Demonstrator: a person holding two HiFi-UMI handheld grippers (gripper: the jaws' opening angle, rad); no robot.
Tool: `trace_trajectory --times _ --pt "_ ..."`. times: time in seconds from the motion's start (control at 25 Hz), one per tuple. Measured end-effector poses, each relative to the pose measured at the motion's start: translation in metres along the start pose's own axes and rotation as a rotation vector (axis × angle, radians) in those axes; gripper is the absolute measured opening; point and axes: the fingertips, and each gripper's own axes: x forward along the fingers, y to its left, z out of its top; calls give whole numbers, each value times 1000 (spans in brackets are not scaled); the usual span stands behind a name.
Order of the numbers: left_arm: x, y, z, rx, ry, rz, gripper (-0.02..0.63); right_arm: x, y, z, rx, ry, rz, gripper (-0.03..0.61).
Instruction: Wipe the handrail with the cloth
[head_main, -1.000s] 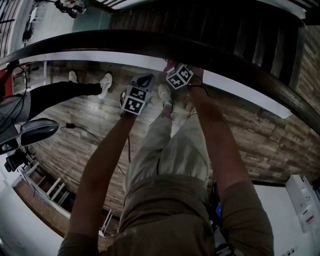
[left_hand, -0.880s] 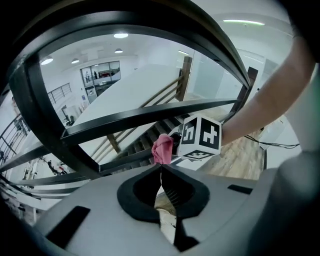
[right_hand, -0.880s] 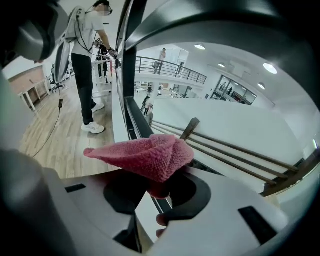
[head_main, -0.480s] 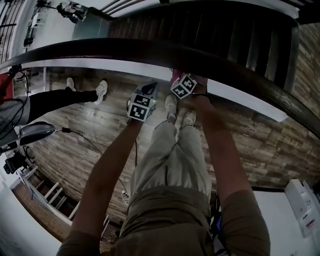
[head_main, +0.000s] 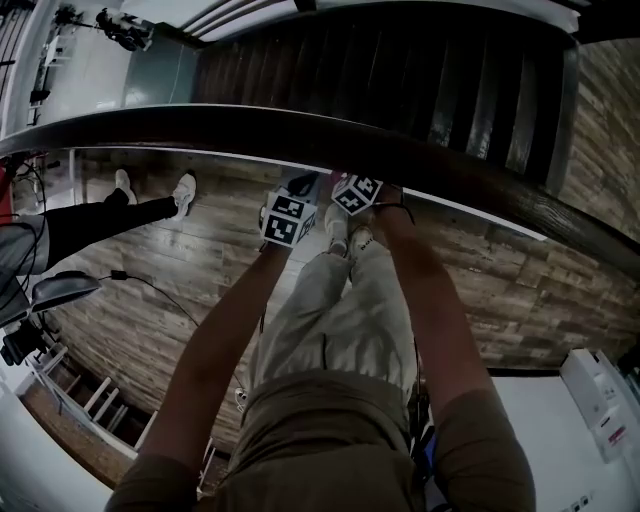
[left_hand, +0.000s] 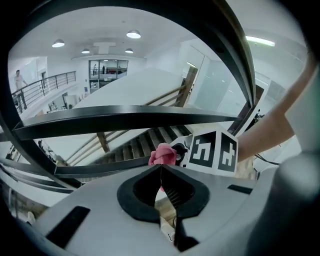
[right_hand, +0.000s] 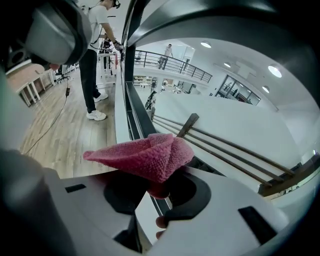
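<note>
The left gripper (left_hand: 161, 169), its jaws pressed together on nothing, points down just beside the right gripper (right_hand: 159, 186), both at the near edge of the dark handrail (head_main: 180, 122). The right one's jaws pinch a pink cloth (right_hand: 145, 156), which bunches out ahead of them close to the handrail; whether it touches the rail cannot be made out.

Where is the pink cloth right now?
The cloth is pinched in the right gripper, mid-frame in the right gripper view, close beside the dark handrail.
</note>
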Motion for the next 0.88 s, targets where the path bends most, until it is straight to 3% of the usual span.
trace_trajectory --times 0.4,0.68,0.88 --pt "22 -38 18 79 44 4 18 -29 -31 -60 11 27 -13 110" --pt "67 -119 31 147 85 -45 18 -65 -74 -152 -48 32 -46 110" --pt "104 -180 40 193 95 -110 18 -75 -89 -195 -134 37 -48 110"
